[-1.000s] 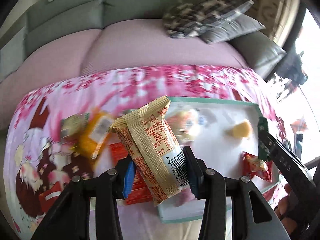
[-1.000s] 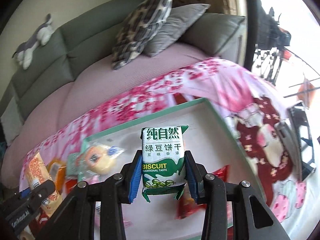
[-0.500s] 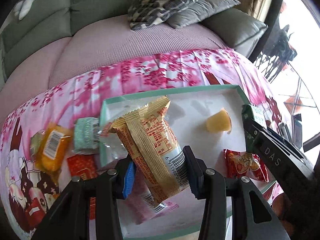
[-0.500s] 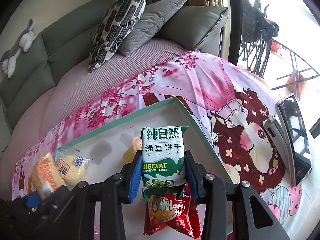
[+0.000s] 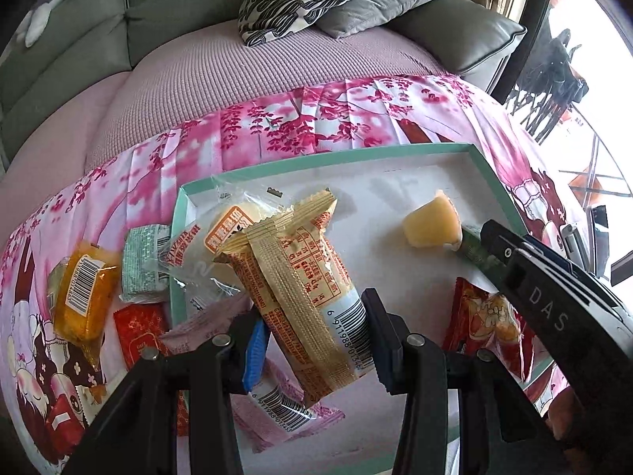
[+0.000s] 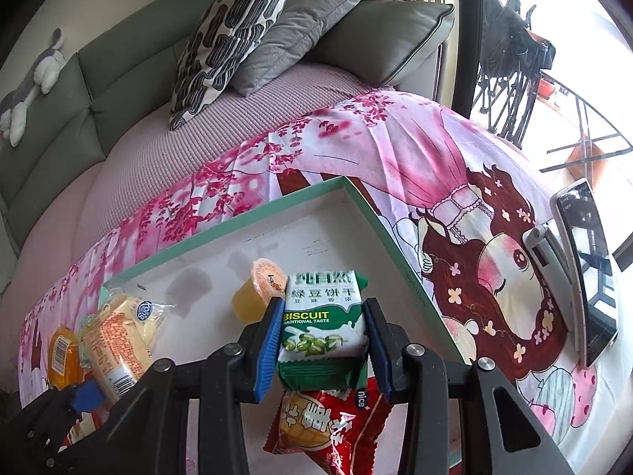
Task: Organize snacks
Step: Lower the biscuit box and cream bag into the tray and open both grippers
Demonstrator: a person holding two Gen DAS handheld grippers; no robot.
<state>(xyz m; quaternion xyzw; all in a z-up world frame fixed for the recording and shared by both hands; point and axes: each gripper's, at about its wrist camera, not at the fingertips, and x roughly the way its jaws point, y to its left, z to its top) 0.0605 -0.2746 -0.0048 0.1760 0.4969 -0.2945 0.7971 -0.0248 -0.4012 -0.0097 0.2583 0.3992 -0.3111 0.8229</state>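
Note:
My left gripper (image 5: pixel 312 340) is shut on a beige and orange snack pack (image 5: pixel 300 285), held over the left part of a green-rimmed white tray (image 5: pixel 316 162). My right gripper (image 6: pixel 322 346) is shut on a green and white biscuit pack (image 6: pixel 324 316) above the tray's right side (image 6: pixel 395 253). In the tray lie a yellow jelly cup (image 5: pixel 431 223), a red snack bag (image 6: pixel 328 423), a clear-wrapped cake (image 5: pixel 221 233) and a pink packet (image 5: pixel 277 407). The right gripper's body (image 5: pixel 554 301) shows at the right in the left wrist view.
Left of the tray on the pink floral cloth (image 5: pixel 277 126) lie an orange packet (image 5: pixel 85 289), a pale green packet (image 5: pixel 142 261) and a red packet (image 5: pixel 138 332). A phone on a stand (image 6: pixel 585 265) sits at the right. A sofa with cushions (image 6: pixel 233 35) lies behind.
The left gripper carried its beige pack rightward and down, from beside the tray to over it. The right gripper with the biscuit pack sank lower, close over the red bag.

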